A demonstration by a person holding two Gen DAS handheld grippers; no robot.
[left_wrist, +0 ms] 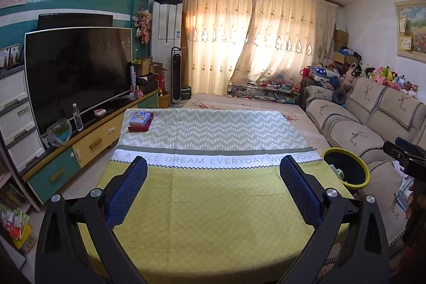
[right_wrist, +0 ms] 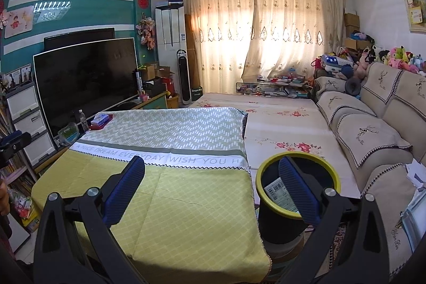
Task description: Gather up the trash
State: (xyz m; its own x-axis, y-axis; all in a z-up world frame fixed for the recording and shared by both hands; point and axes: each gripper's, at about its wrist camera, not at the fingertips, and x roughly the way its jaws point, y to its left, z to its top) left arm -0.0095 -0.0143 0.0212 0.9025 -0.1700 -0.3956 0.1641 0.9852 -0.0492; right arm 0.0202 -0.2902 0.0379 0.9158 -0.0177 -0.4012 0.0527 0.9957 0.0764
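A black bin with a yellow rim [right_wrist: 269, 206] stands beside the table's right edge; it shows at the right as the bin [left_wrist: 346, 169] in the left wrist view. Inside it lies a white labelled packet [right_wrist: 277, 190]. My right gripper [right_wrist: 213, 164] is open and holds nothing, its right finger over the bin's mouth. My left gripper [left_wrist: 213, 164] hangs open and holds nothing above the yellow-green tablecloth [left_wrist: 213, 204]. A small stack of books [left_wrist: 139, 121] lies at the table's far left corner.
A sofa [right_wrist: 372, 140] runs along the right, with plush toys [right_wrist: 394, 57] on its back. A TV [left_wrist: 77, 73] on a low cabinet stands left, a water bottle [left_wrist: 78, 121] before it. White drawers [left_wrist: 18, 121] are far left. A hand holding the other gripper [left_wrist: 410, 161] shows at right.
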